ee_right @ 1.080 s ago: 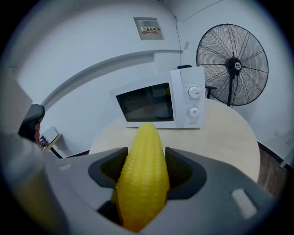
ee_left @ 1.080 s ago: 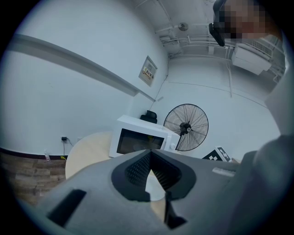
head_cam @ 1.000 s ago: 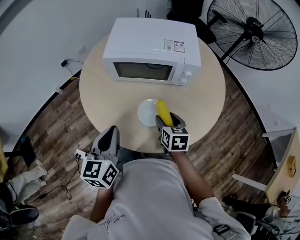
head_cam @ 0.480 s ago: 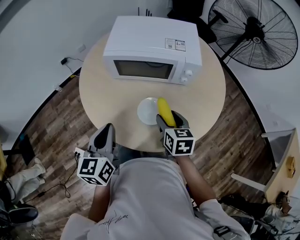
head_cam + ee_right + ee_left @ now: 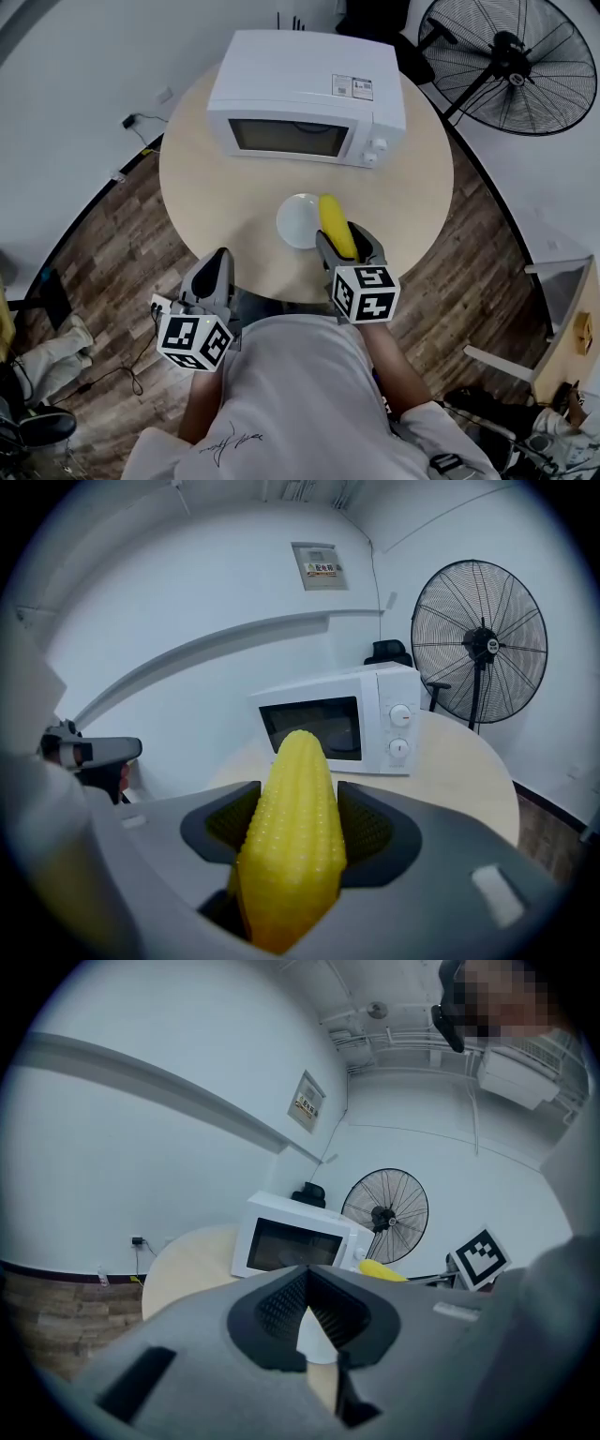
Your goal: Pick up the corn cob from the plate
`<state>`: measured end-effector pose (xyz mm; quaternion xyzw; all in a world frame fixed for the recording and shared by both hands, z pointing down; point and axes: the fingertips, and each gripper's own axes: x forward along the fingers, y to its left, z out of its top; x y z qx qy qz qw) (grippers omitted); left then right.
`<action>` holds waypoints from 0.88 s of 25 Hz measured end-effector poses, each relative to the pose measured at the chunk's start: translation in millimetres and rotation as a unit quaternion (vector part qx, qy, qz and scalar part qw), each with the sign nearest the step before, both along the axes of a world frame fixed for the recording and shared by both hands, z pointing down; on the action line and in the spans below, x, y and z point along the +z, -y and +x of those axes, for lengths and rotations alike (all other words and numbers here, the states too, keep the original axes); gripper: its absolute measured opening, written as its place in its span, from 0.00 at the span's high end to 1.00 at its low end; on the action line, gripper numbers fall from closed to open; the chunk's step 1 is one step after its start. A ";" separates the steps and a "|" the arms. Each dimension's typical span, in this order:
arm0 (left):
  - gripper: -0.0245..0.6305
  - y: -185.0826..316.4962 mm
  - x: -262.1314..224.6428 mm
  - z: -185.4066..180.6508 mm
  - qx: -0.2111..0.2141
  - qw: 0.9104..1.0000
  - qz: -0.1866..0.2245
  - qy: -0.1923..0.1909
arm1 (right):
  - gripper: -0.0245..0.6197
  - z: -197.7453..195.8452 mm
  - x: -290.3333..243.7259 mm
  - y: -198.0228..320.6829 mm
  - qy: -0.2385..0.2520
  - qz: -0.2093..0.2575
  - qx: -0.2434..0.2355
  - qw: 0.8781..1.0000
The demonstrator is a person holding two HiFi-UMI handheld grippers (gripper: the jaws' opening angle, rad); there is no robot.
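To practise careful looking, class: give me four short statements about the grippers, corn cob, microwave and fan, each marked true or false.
1. The right gripper is shut on the corn cob. True.
2. The microwave door hangs open. False: it is closed.
3. The left gripper grips the plate. False: it is shut on nothing, apart from the plate.
4. A fan stands off the table. True.

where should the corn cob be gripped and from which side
Grip the corn cob across its thick near half, coming from the person's side along its length, as the right gripper does: its rounded flanks sit between the jaws and the tapered tip points at the microwave.
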<state>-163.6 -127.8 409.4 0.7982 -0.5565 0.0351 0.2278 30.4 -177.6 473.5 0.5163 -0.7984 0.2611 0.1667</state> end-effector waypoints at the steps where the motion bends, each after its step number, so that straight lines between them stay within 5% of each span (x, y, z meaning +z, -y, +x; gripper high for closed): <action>1: 0.96 -0.1 0.3 0.5 0.001 1.000 -0.001 0.001 | 0.54 0.8 -2.3 -0.9 0.002 0.002 0.000 1.000; 22: 0.97 0.8 1.6 7.4 0.001 1.000 -0.002 0.007 | 0.54 14.7 -27.4 -12.1 0.028 0.029 -0.015 0.999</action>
